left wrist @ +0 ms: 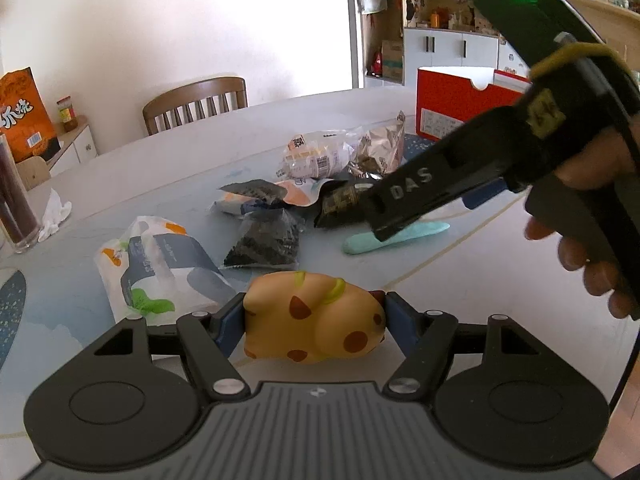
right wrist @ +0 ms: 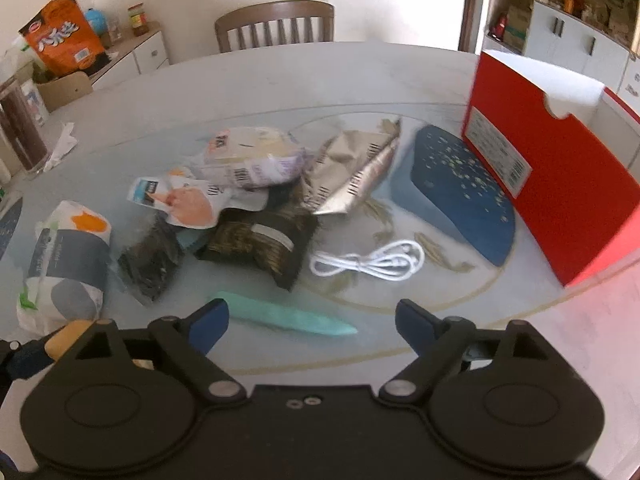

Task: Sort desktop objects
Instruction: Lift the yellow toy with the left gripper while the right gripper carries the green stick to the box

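Observation:
My left gripper (left wrist: 316, 320) is shut on a yellow squishy cat toy (left wrist: 316, 320) with brown spots, held just above the table. My right gripper (right wrist: 312, 320) is open and empty, hovering over a teal flat strip (right wrist: 288, 316) that lies on the table; in the left wrist view the right gripper (left wrist: 384, 220) reaches in from the right over that strip (left wrist: 360, 244). Several snack packets lie in a pile: a white wrapped roll (right wrist: 64, 264), dark packets (right wrist: 260, 244), a silver foil bag (right wrist: 352, 172). A white coiled cable (right wrist: 372, 260) lies right of the pile.
A red open box (right wrist: 560, 184) stands at the right beside a blue mat (right wrist: 460, 192). A wooden chair (right wrist: 276, 24) is at the table's far edge. A dark glass jar (left wrist: 16, 208) and crumpled tissue (left wrist: 54, 212) are at the left.

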Action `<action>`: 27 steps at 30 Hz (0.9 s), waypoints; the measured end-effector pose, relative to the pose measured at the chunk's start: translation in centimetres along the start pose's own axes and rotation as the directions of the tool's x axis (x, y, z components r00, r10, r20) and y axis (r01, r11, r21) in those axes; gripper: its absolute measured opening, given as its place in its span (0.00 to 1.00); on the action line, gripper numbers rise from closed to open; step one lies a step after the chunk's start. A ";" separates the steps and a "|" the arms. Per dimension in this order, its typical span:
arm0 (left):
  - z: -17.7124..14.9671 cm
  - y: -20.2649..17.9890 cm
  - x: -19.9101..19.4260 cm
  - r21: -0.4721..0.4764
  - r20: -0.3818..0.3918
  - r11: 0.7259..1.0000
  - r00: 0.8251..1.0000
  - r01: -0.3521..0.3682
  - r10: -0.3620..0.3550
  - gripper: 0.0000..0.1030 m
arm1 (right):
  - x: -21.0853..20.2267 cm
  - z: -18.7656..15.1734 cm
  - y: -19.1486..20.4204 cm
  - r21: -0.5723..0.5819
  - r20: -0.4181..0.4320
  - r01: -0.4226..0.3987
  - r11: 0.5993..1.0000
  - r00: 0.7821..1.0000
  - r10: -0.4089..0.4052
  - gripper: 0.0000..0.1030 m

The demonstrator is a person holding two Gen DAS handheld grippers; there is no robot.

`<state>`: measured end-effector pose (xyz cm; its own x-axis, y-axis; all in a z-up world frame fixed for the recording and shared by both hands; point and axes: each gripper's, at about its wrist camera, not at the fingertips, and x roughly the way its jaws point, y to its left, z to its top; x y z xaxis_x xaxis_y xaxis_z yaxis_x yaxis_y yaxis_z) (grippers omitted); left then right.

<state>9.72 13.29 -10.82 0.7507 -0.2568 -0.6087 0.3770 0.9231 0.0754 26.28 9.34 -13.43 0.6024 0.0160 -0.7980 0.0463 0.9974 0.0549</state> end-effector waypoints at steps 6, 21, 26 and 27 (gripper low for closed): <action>-0.6 0.4 -0.3 0.015 0.001 1.000 1.000 0.007 -0.007 0.70 | 1.3 -0.1 1.3 0.017 -0.027 0.011 1.000 1.000 -0.011 0.89; -0.9 1.3 -0.4 0.009 0.010 0.999 0.999 0.047 -0.048 0.70 | 3.2 0.3 3.1 0.062 -0.056 0.098 0.993 0.994 -0.095 0.96; -0.9 1.3 -0.4 0.010 0.010 0.999 0.999 0.046 -0.046 0.70 | 3.1 0.2 3.2 0.056 -0.048 0.097 0.994 0.994 -0.094 0.95; -0.9 1.4 -0.4 0.010 0.011 0.999 0.999 0.045 -0.045 0.70 | 3.1 0.2 3.1 0.055 -0.047 0.097 0.994 0.994 -0.094 0.95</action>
<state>9.44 14.90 -11.14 0.7389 -0.3014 -0.6026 0.4158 0.9077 0.0559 28.46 12.50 -15.59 0.5575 -0.0748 -0.8268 0.1481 0.9889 0.0103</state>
